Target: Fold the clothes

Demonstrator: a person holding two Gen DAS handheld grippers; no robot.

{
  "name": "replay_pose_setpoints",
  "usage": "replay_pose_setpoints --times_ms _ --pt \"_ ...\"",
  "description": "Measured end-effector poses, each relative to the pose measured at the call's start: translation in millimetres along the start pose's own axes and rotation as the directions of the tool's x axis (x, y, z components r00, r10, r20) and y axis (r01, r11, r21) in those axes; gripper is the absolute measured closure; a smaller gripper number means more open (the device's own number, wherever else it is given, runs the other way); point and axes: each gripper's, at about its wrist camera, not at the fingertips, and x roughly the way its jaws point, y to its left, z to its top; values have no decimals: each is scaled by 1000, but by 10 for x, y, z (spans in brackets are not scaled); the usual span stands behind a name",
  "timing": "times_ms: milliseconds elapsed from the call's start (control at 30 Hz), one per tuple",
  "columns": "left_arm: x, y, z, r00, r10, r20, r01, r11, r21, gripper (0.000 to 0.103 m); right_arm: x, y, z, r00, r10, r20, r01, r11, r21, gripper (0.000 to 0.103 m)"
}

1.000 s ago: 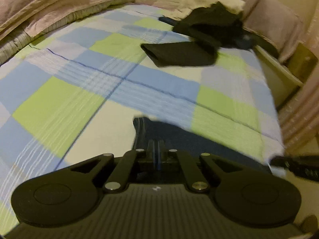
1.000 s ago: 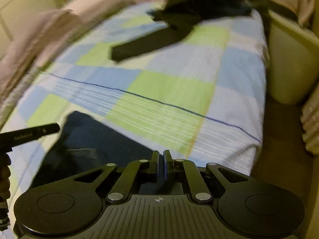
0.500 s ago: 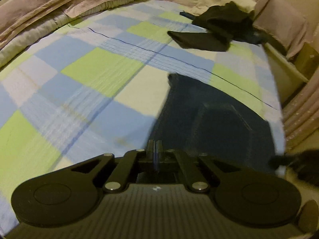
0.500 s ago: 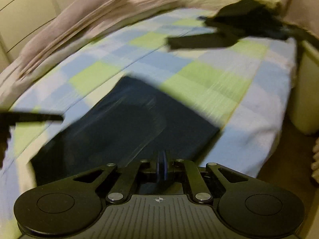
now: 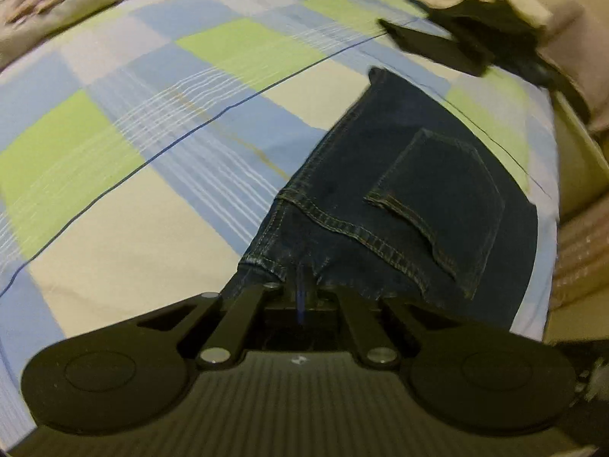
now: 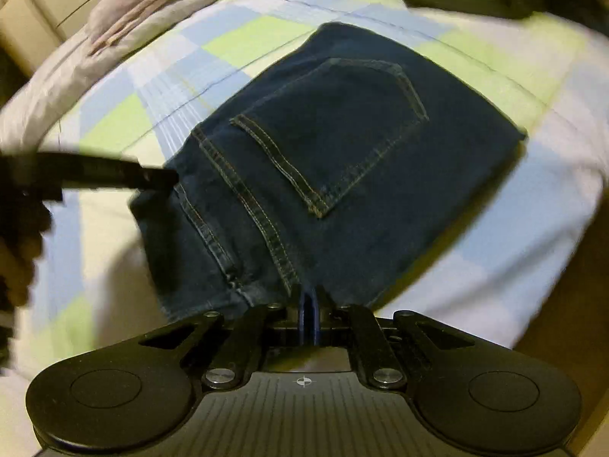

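On the checked bedspread (image 5: 160, 175) of blue, green and cream squares, left of the jeans, lies only bare cloth up to the pale bedding (image 5: 57, 7) bunched along the far edge. The folded dark jeans (image 5: 411, 198) lie flat right of that stretch, back pocket (image 5: 437, 205) up; their long axis runs from the near waistband edge away toward the far right, and the pocket's mouth faces the grippers. The left gripper (image 5: 303, 289) has its jaws closed to a narrow slit on the near denim edge at the seam. From the right wrist view, the right gripper (image 6: 307, 304) pinches the same near edge, right of the left gripper, whose finger (image 6: 114, 177) reaches in blurred from the left to the jeans' corner. Beyond the jeans, a heap of black clothes (image 5: 468, 34) is smeared and partly cut off, so single pieces are hard to tell. A pale wall-like side (image 5: 578, 167) right of the bed is cropped.
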Motion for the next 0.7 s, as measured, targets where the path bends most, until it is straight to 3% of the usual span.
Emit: replay_pose_setpoints --times_ms 167,233,267,300,333,400,533,700 --pt "-524 -176 165 995 81 -65 -84 996 -43 100 -376 -67 268 995 72 -73 -65 994 89 95" --pt "-772 -221 121 990 99 -102 -106 993 -57 95 -602 -64 268 993 91 -73 -82 989 120 71" --pt "-893 -256 102 988 105 -112 -111 992 -53 94 -693 -65 236 994 77 -81 -65 987 144 38" --pt "-1017 -289 81 987 108 -117 -114 992 -49 88 -785 -65 205 994 64 -89 -48 985 167 33" --pt "-1141 -330 55 987 109 -120 -115 992 -46 80 -881 -72 187 994 59 -89 -41 981 191 33" --pt "-1344 -398 25 987 108 -121 -113 993 -40 77 -1077 -85 196 996 64 -69 -47 975 218 33" --pt "-1664 -509 61 987 120 -104 -123 992 -28 76 -1385 44 277 999 34 -41 -28 991 132 33" --pt "-2133 -622 199 990 143 -14 -144 989 -36 69 -1644 258 334 999 2 -32 -2 1000 -6 33"
